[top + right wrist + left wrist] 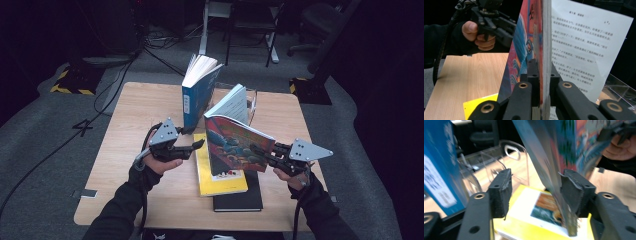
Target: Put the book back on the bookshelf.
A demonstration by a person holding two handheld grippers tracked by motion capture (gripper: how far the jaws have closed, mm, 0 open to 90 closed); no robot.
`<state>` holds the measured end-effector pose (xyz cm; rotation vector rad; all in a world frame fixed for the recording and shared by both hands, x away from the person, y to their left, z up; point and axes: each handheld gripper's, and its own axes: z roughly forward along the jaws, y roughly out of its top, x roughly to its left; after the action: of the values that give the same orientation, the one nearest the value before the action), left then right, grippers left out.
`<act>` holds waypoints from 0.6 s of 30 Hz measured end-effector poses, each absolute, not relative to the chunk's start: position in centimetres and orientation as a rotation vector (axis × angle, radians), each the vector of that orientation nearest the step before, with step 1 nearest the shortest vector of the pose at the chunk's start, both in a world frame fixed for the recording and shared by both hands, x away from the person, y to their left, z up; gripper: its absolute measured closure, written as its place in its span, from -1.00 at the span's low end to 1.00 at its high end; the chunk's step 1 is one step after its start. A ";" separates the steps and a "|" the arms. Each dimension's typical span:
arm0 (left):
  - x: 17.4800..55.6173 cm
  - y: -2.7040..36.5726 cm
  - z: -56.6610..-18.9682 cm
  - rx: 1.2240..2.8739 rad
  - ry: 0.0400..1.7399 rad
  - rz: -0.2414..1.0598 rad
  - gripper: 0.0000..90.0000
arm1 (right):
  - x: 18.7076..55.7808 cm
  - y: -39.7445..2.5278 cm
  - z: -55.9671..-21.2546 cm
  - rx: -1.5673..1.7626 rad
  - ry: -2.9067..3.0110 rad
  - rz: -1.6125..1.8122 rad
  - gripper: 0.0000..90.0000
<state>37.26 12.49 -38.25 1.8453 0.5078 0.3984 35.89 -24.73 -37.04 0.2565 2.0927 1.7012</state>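
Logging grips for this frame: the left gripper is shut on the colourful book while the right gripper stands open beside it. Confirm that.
Sides are swapped. The right gripper is shut on the colourful book, as the right gripper view shows; the left gripper stands open beside it, as the left gripper view shows.
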 end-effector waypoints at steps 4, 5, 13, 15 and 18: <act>36.7 11.6 -39.6 1.888 0.495 0.357 -0.17 | 35.6 -25.0 -37.2 0.257 2.093 1.704 0.92; 36.5 11.2 -40.0 1.909 0.494 0.355 -0.20 | 35.5 -25.1 -37.2 0.259 2.093 1.695 0.92; 36.4 7.7 -42.4 1.955 0.462 0.286 -0.16 | 34.8 -25.9 -37.6 0.264 2.100 1.689 0.92; 36.4 6.9 -42.4 1.957 0.431 0.278 -0.09 | 34.7 -26.2 -37.7 0.263 2.100 1.687 0.92; 36.6 5.6 -42.4 1.940 0.406 0.281 0.02 | 34.5 -26.6 -37.9 0.266 2.104 1.691 0.91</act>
<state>36.56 5.60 -42.39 1.9398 0.4060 0.2810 34.45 -26.60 -37.88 0.2663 2.1036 1.6908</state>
